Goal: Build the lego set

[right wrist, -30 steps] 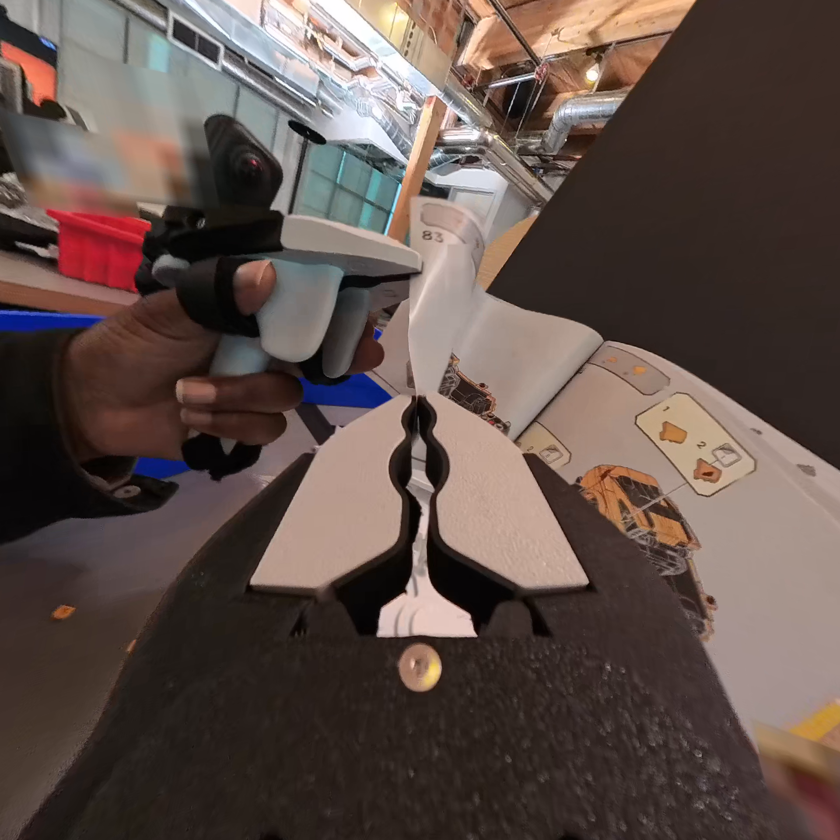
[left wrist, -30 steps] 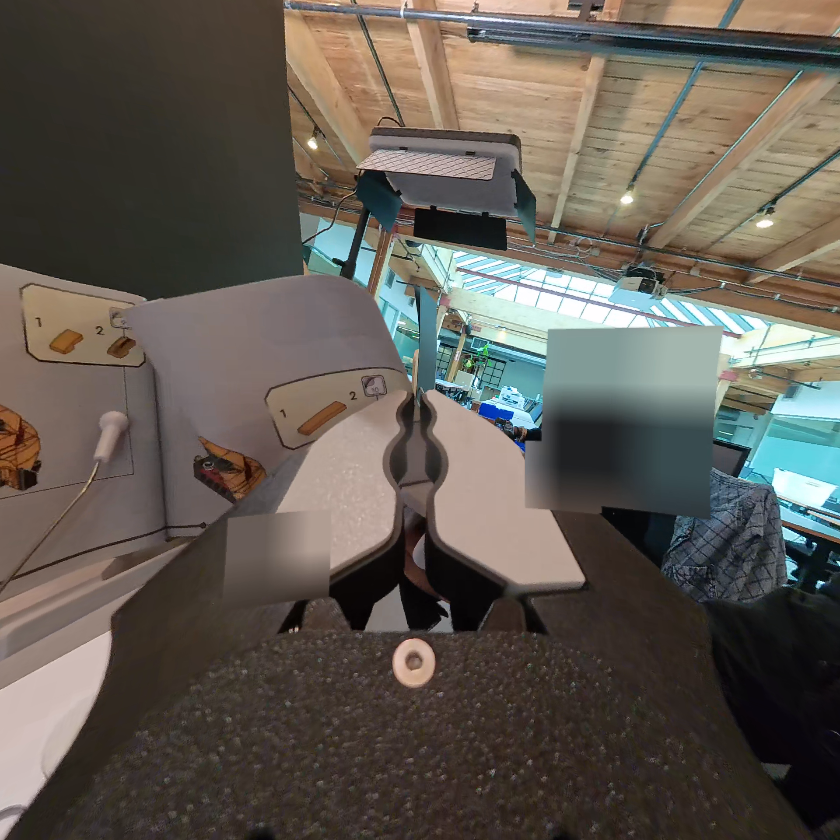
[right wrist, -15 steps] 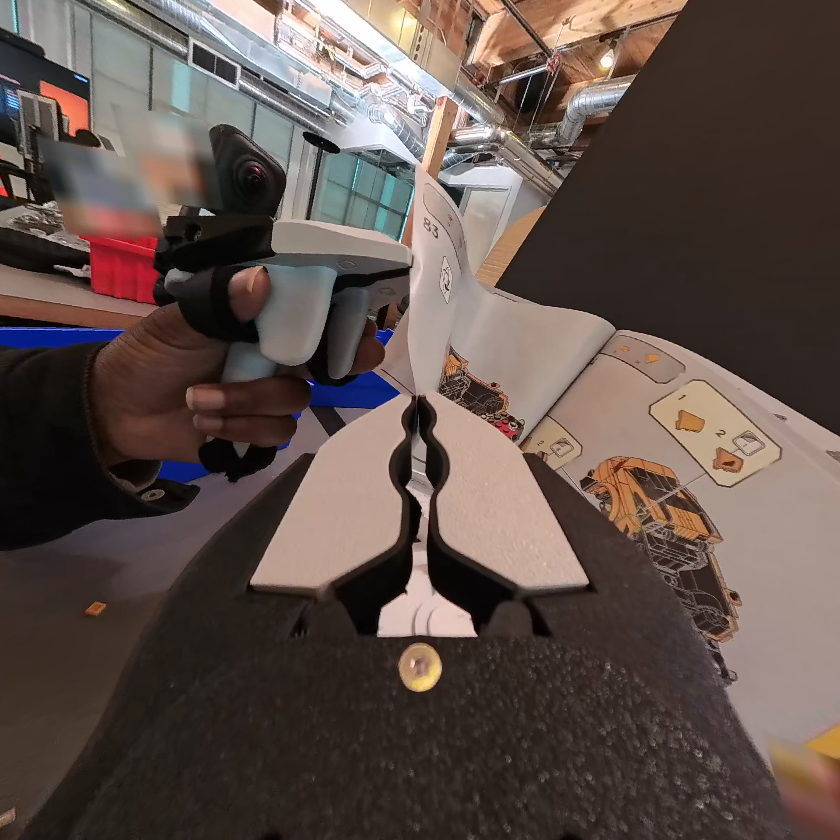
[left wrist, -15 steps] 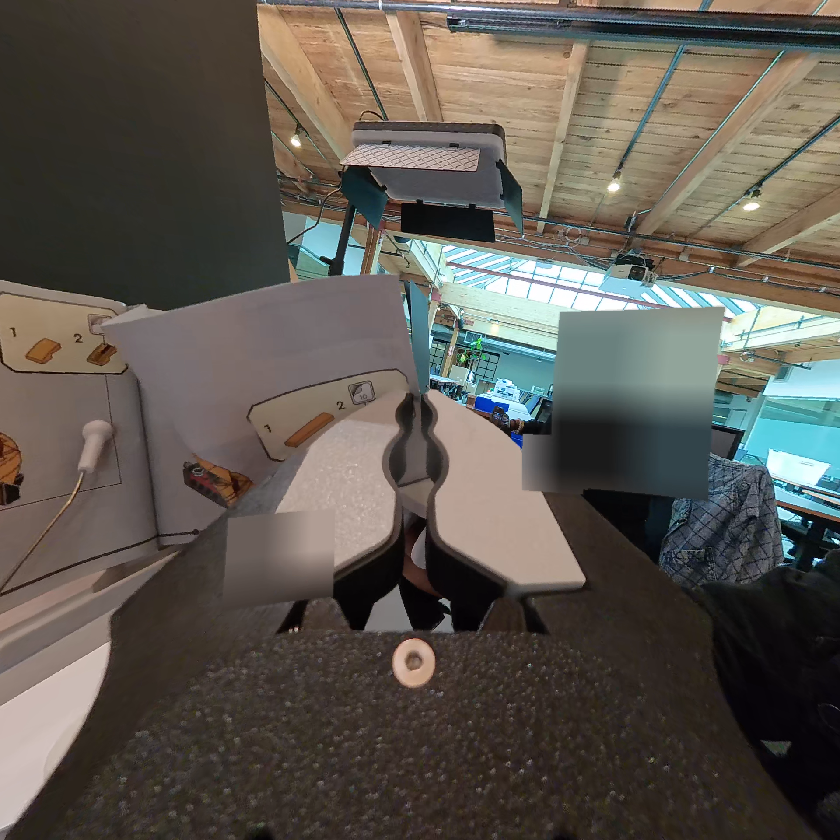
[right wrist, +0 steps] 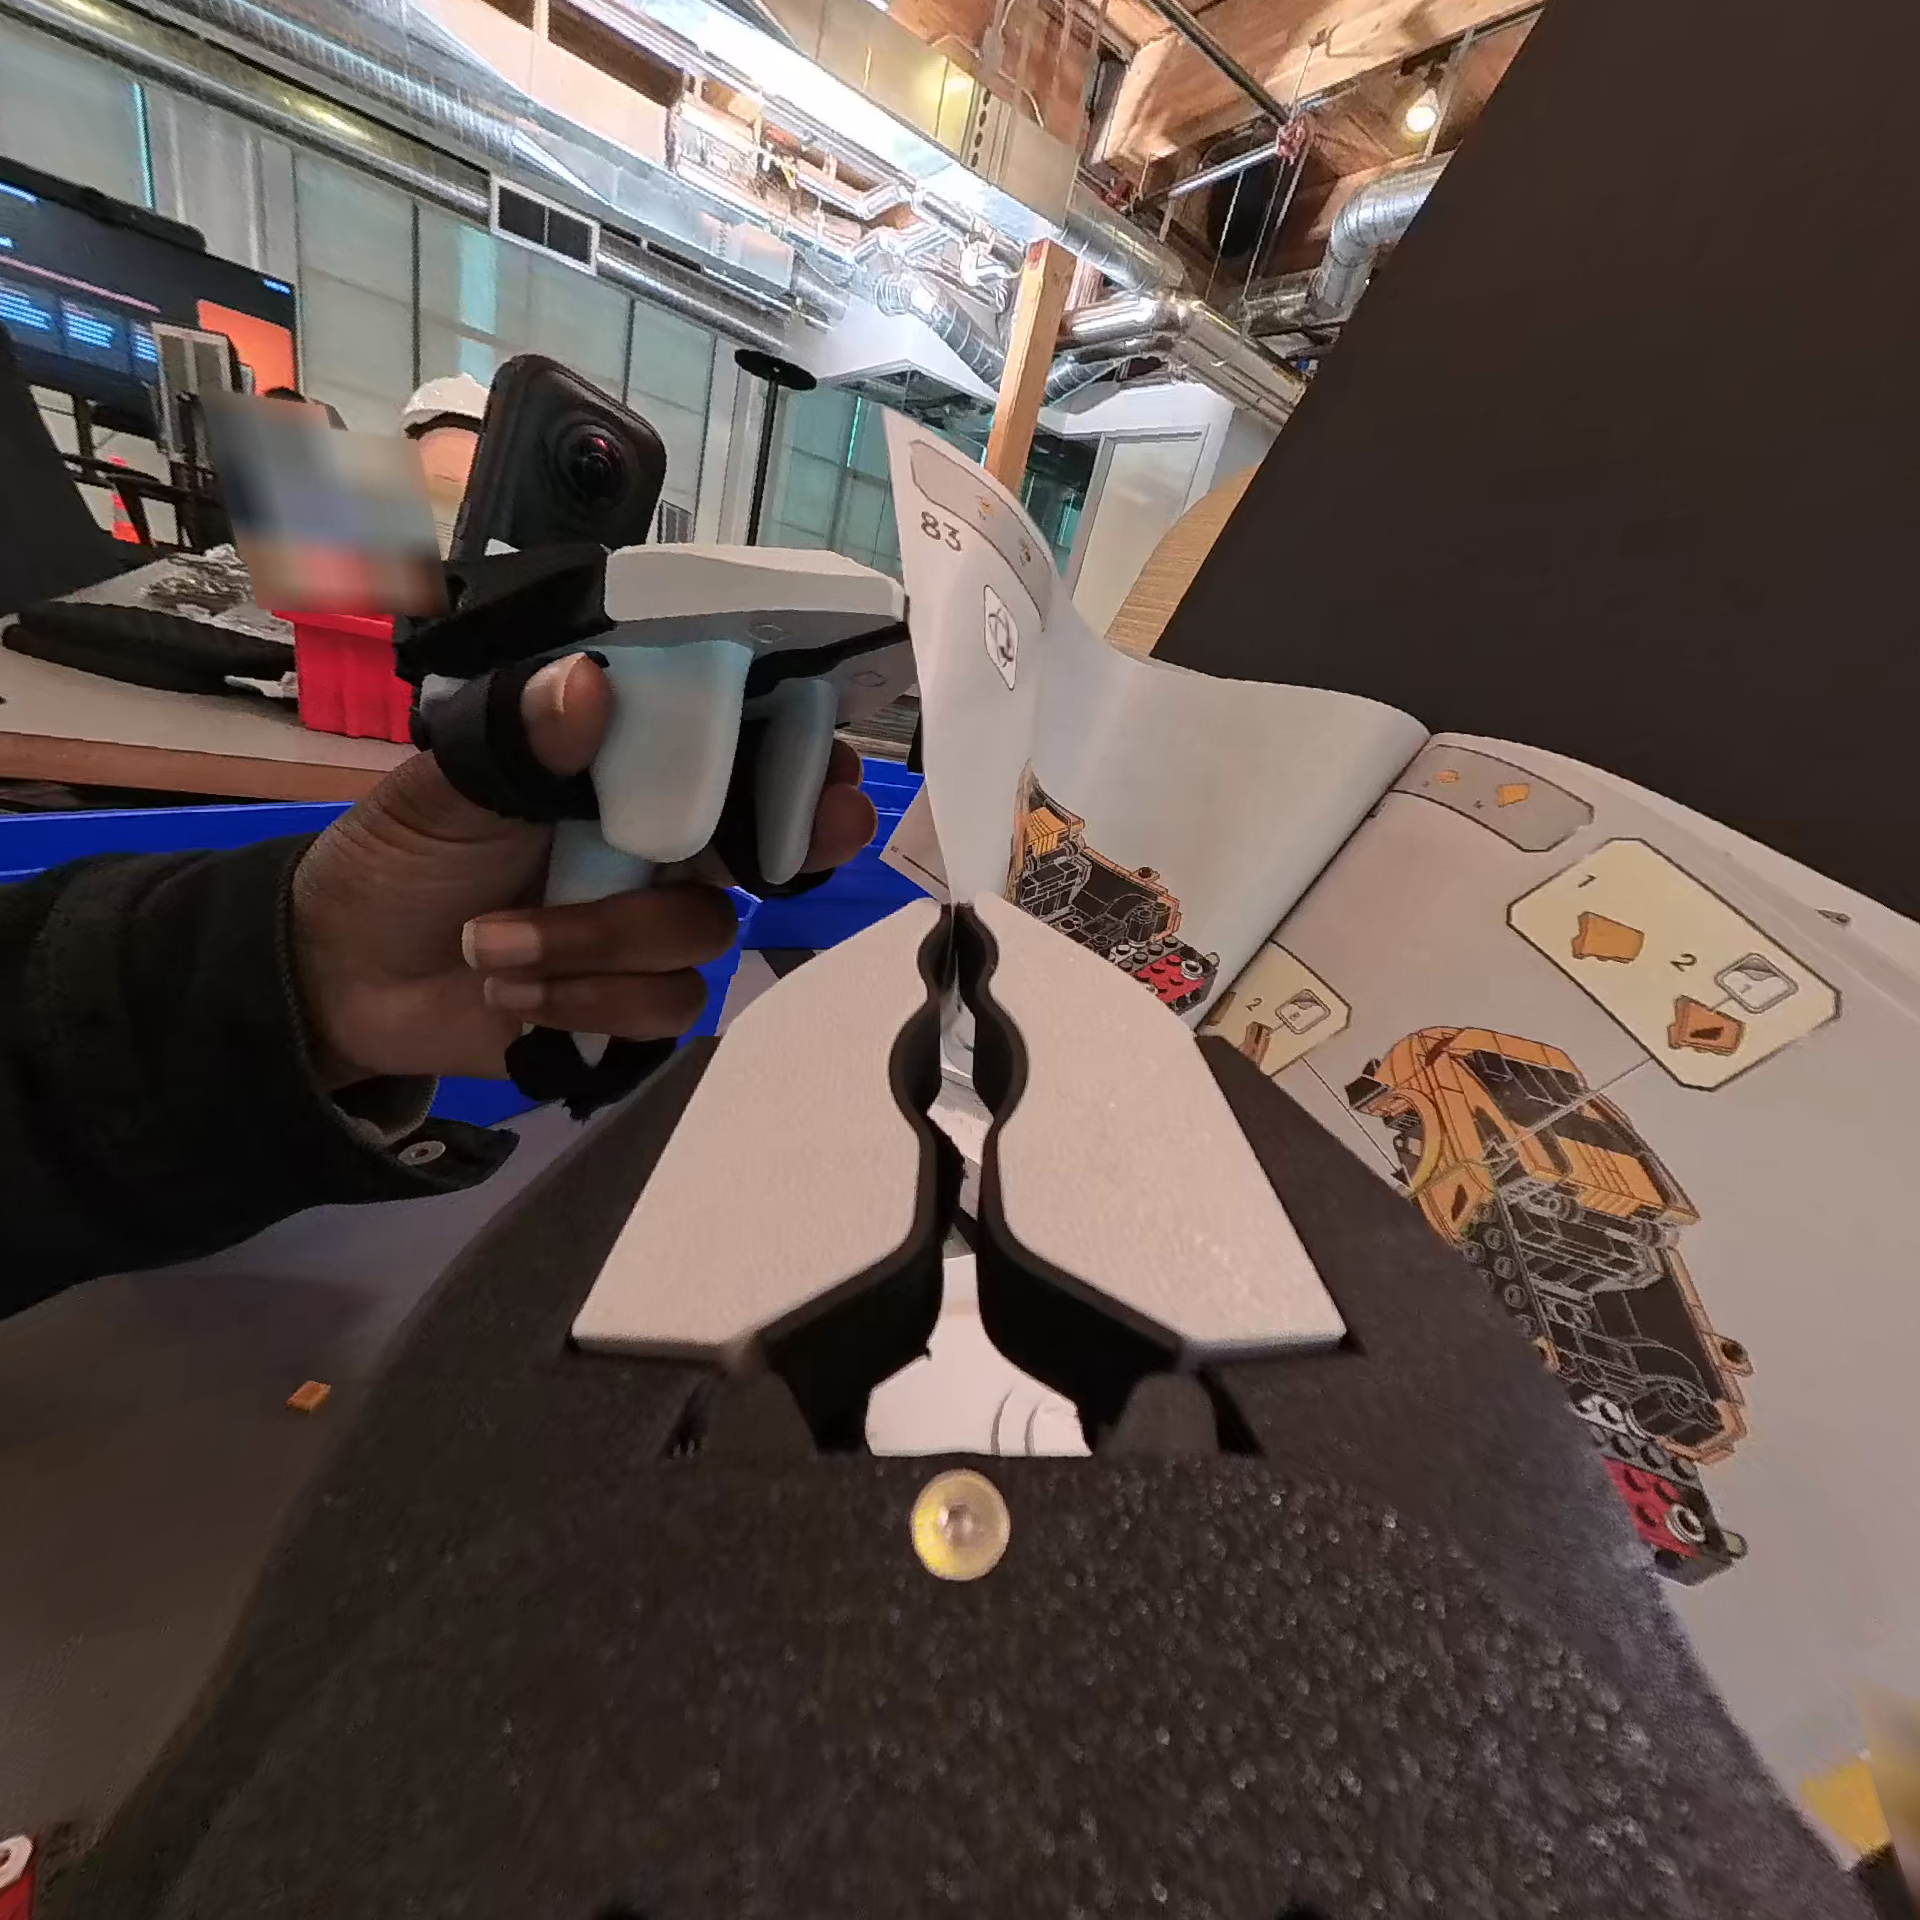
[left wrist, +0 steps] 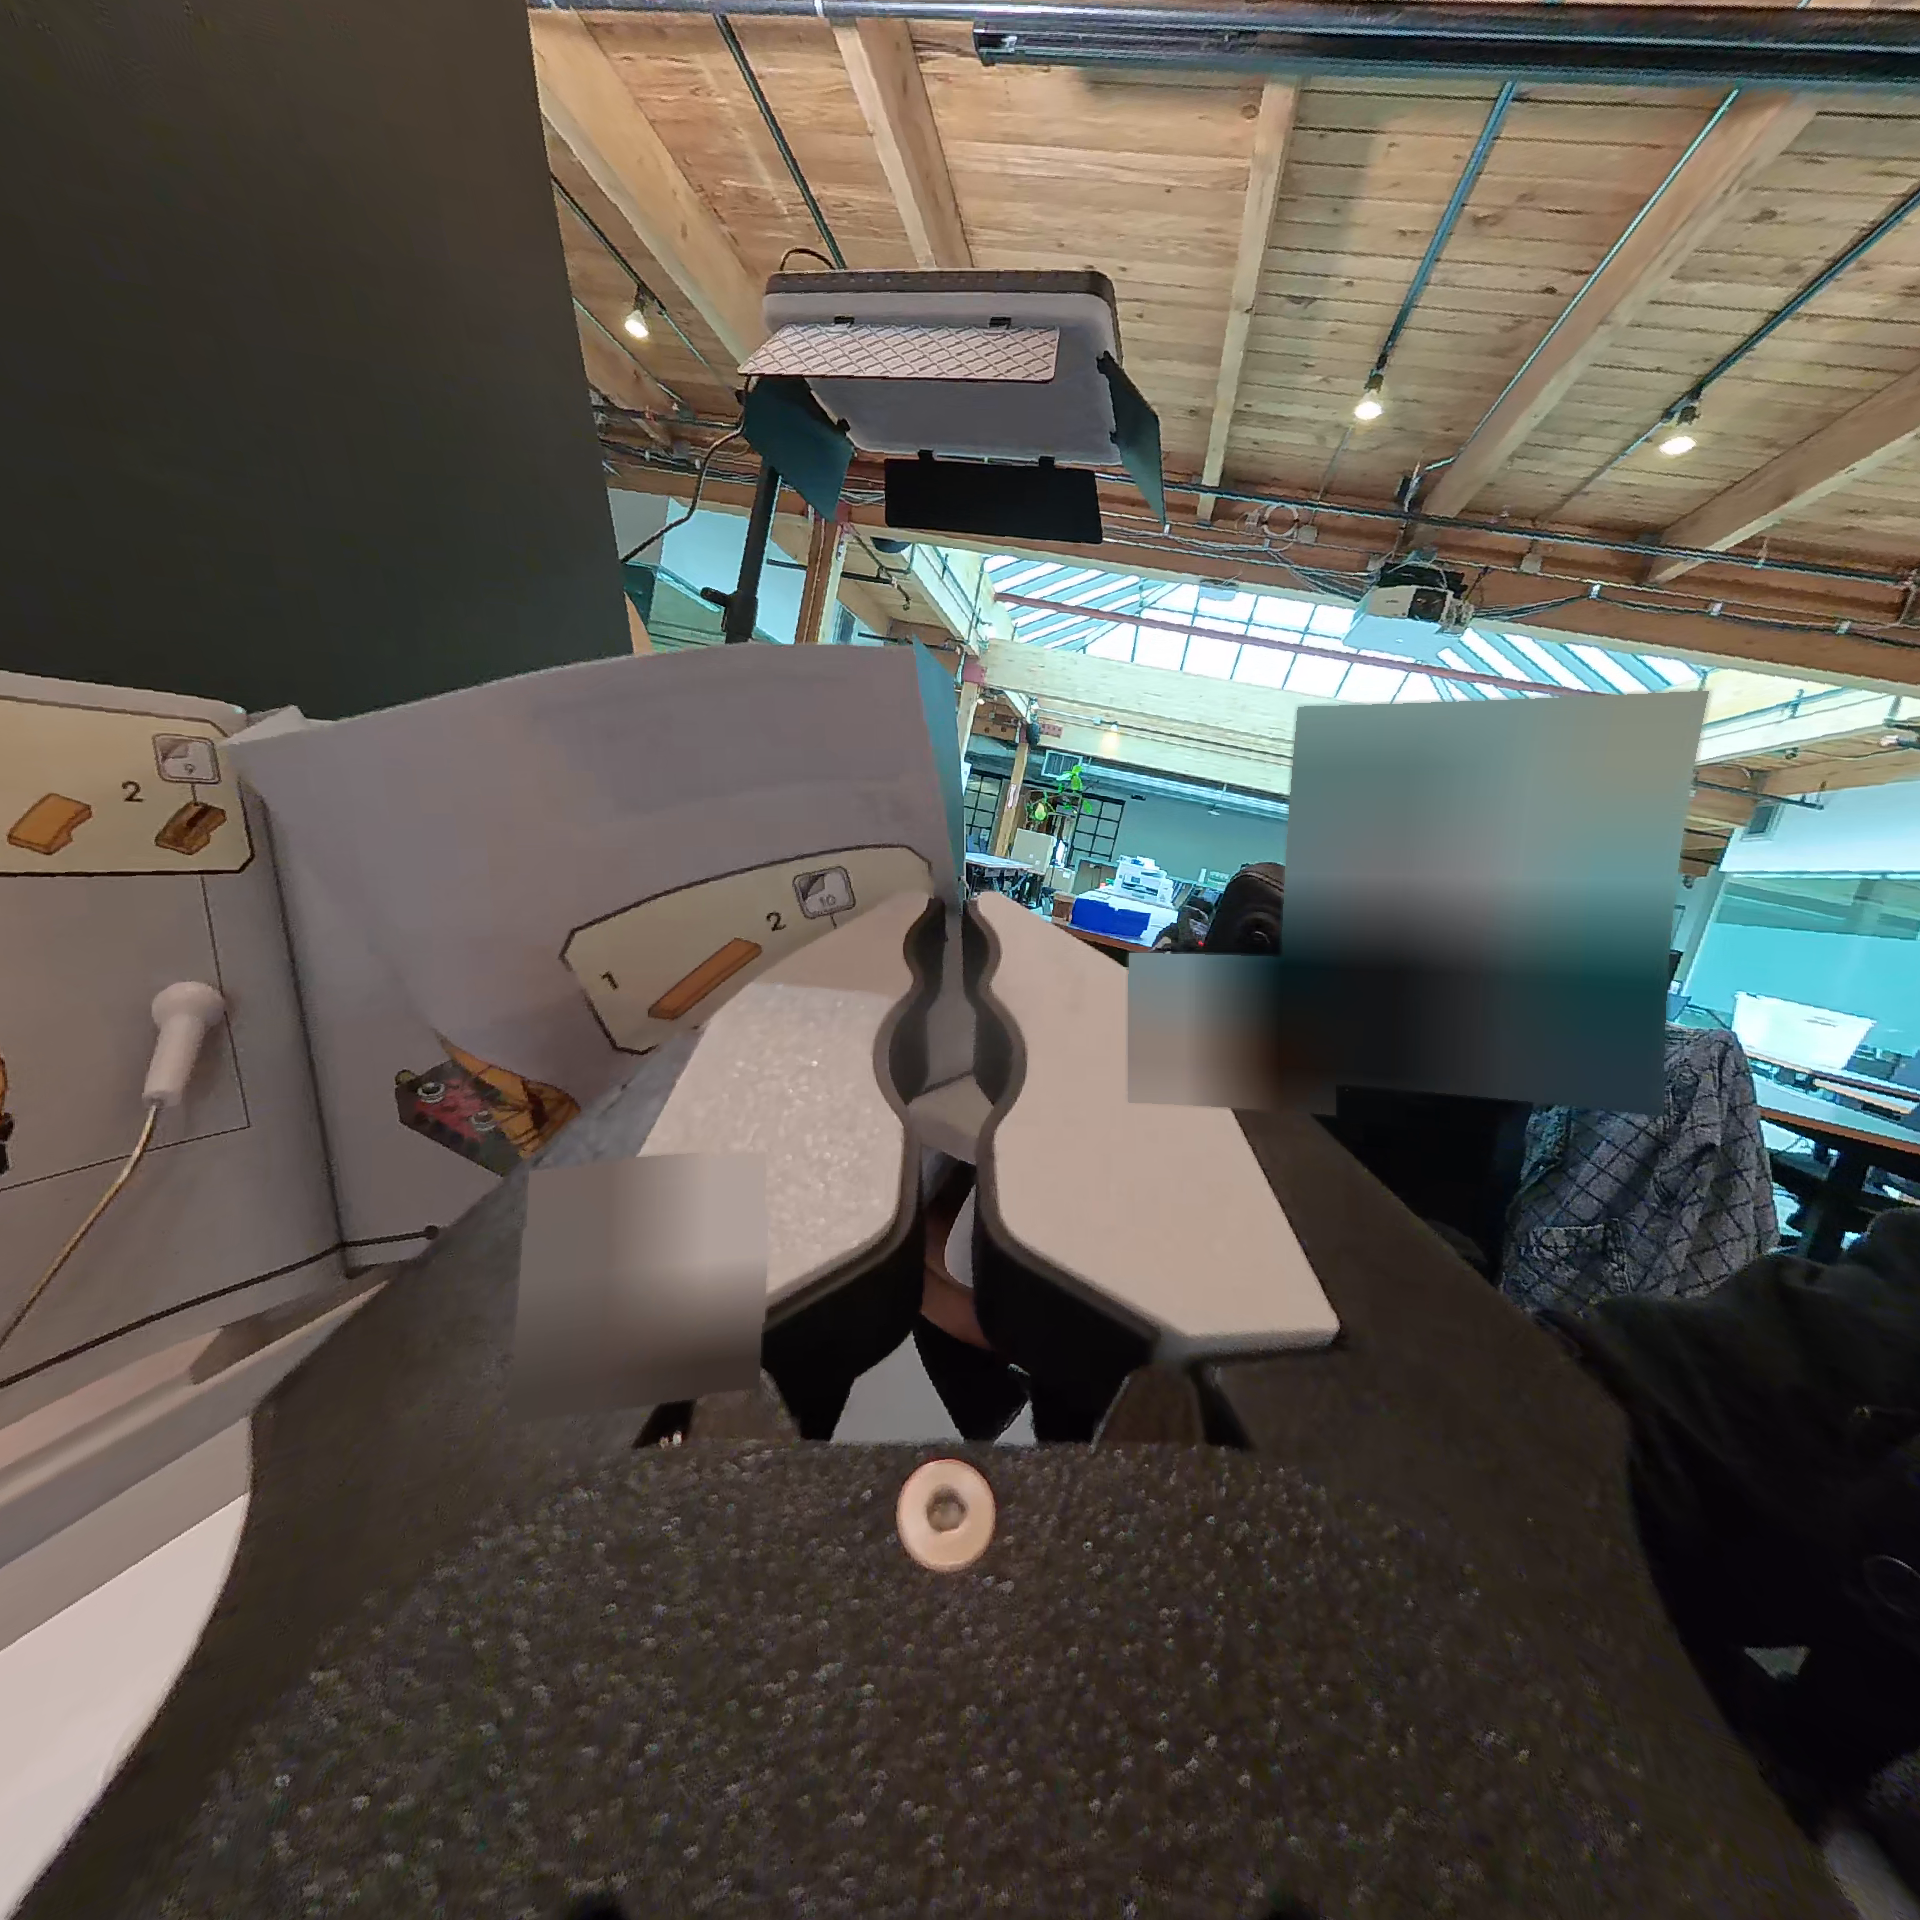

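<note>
Pinching one lifted page [right wrist: 1049, 665] of the open instruction booklet [right wrist: 1714, 1039] on the worktop, we are clamping both the left hand-held gripper [left wrist: 951, 914] and right hand-held gripper [right wrist: 954, 914] on its edge; pulling unevenly could tear it.

Ceiling: bare wooden planks and beams [left wrist: 1299, 239] with dark pipes and small spotlights [left wrist: 1367, 407].
Light: a panel lamp with barn doors [left wrist: 935, 405] on a stand.
Wall: a dark panel [left wrist: 270, 312].
Ducts: silver ventilation pipes [right wrist: 1122, 301] overhead.
Far room: glazed partitions [right wrist: 831, 468], a lit screen [right wrist: 135, 322], desks [left wrist: 1829, 1101].
</note>
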